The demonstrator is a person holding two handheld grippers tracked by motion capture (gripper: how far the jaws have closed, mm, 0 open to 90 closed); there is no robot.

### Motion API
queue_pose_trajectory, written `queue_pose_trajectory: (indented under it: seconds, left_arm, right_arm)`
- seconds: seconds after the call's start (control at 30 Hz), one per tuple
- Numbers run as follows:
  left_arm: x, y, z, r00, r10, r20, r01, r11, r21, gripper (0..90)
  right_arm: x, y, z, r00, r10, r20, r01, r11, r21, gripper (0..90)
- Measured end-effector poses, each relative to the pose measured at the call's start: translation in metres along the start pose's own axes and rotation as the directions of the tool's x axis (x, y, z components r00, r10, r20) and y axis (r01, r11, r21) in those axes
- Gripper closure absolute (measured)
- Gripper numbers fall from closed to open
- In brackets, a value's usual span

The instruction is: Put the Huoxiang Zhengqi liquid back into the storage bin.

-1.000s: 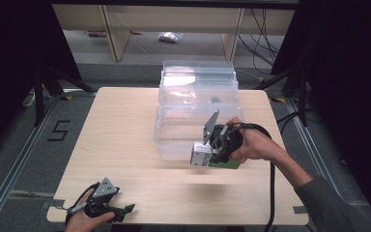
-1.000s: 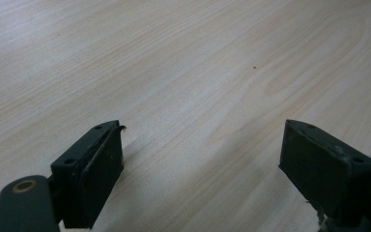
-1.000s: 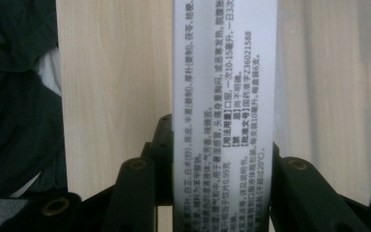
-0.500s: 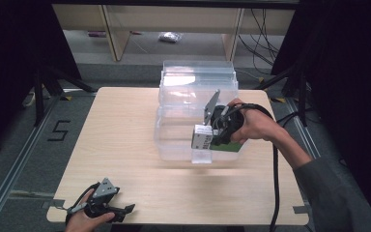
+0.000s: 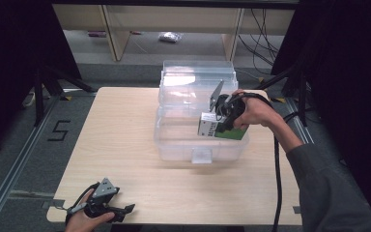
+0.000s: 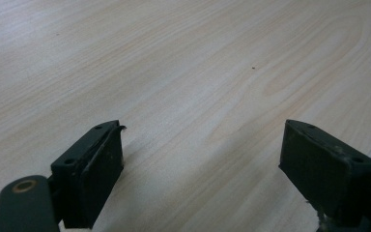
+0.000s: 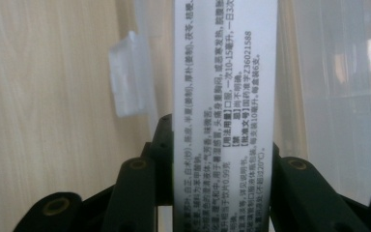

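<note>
The right tongs (image 5: 216,126) grip a green-and-white carton (image 5: 221,129) right of centre in the high view — held over the open clear plastic bin (image 5: 183,142) on the table (image 5: 121,140). This looks like the placing step; next, lowering it inside and releasing. The left tongs (image 5: 125,210) — lower left — rest open, holding nothing.

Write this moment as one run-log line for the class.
right gripper: shut on green-and-white box, over open clear bin | left gripper: open, holding nothing, low over table
</note>
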State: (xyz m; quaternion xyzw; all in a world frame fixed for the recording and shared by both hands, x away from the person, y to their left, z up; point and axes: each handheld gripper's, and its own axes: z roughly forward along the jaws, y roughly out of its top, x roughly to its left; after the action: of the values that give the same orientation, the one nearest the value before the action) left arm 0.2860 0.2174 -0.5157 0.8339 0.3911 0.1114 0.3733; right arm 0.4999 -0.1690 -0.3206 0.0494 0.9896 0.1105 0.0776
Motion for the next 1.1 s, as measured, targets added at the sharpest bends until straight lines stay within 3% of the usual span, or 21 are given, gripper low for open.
queue_pose_trajectory:
  seconds: [0.03,0.1,0.2,0.37,0.43,0.47,0.57,0.63,0.77,0.8,0.97,1.0,1.03,1.1]
  left_arm:
    - [0.000,0.000,0.000,1.0000,0.000,0.000,0.000,1.0000,0.000,15.0]
    - [0.001,0.000,0.000,1.0000,0.000,0.004,0.000,1.0000,-0.004,15.0]
    - [0.000,0.000,0.000,1.0000,0.000,0.000,0.000,1.0000,-0.002,15.0]
    - [-0.001,0.000,0.001,0.9998,-0.018,0.009,0.018,0.9997,-0.019,15.0]
    - [-0.001,0.000,0.001,0.9999,-0.014,0.009,0.014,0.9998,-0.016,15.0]
    - [-0.001,0.000,0.001,0.9999,-0.014,0.010,0.014,0.9998,-0.017,15.0]
    - [-0.001,0.000,0.001,0.9998,-0.017,0.009,0.017,0.9997,-0.017,15.0]
    - [-0.002,0.000,0.000,0.9999,-0.014,0.006,0.014,0.9998,-0.015,15.0]
    - [-0.001,0.000,0.001,0.9998,-0.017,0.009,0.017,0.9997,-0.019,15.0]
    - [-0.001,0.000,0.001,0.9998,-0.016,0.010,0.016,0.9997,-0.017,14.9]
    - [-0.001,0.000,0.001,0.9999,-0.016,0.007,0.016,0.9998,-0.014,15.0]
    - [0.000,0.000,0.000,1.0000,0.004,0.001,-0.004,1.0000,0.006,15.0]
    - [0.000,0.000,0.000,1.0000,0.004,0.001,-0.004,1.0000,0.006,15.0]
    - [0.000,0.000,0.000,1.0000,-0.001,0.000,0.001,1.0000,0.002,14.9]
  right_arm:
    - [0.000,-0.002,0.003,0.9995,0.031,-0.009,-0.031,1.000,0.004,65.1]
    - [-0.006,-0.004,0.010,0.9999,0.010,-0.012,-0.009,1.000,0.011,65.1]
    - [-0.007,-0.006,0.018,0.9989,0.040,-0.025,-0.040,0.999,0.035,65.1]
    - [-0.012,-0.010,0.033,0.9991,0.025,-0.035,-0.023,0.999,0.046,65.0]
    - [-0.012,-0.011,0.036,0.9986,0.039,-0.036,-0.037,0.998,0.060,65.0]
    - [-0.013,-0.012,0.039,0.9990,0.012,-0.043,-0.010,0.999,0.049,65.0]
    - [-0.013,-0.013,0.044,0.9982,0.033,-0.049,-0.030,0.997,0.072,65.0]
    - [-0.016,-0.014,0.051,0.9987,-0.001,-0.051,0.004,0.998,0.061,65.0]
    - [-0.016,-0.016,0.056,0.9979,0.040,-0.051,-0.036,0.996,0.078,64.9]
    - [-0.017,-0.016,0.059,0.9982,0.016,-0.058,-0.012,0.998,0.068,64.9]
    - [-0.019,-0.019,0.066,0.9979,0.007,-0.065,-0.003,0.998,0.068,64.9]
    - [-0.017,-0.020,0.066,0.9954,0.045,-0.084,-0.038,0.996,0.086,64.9]
    - [-0.017,-0.020,0.066,0.9954,0.045,-0.084,-0.038,0.996,0.086,64.9]
    - [-0.020,-0.021,0.070,0.9974,0.015,-0.071,-0.010,0.997,0.072,64.8]
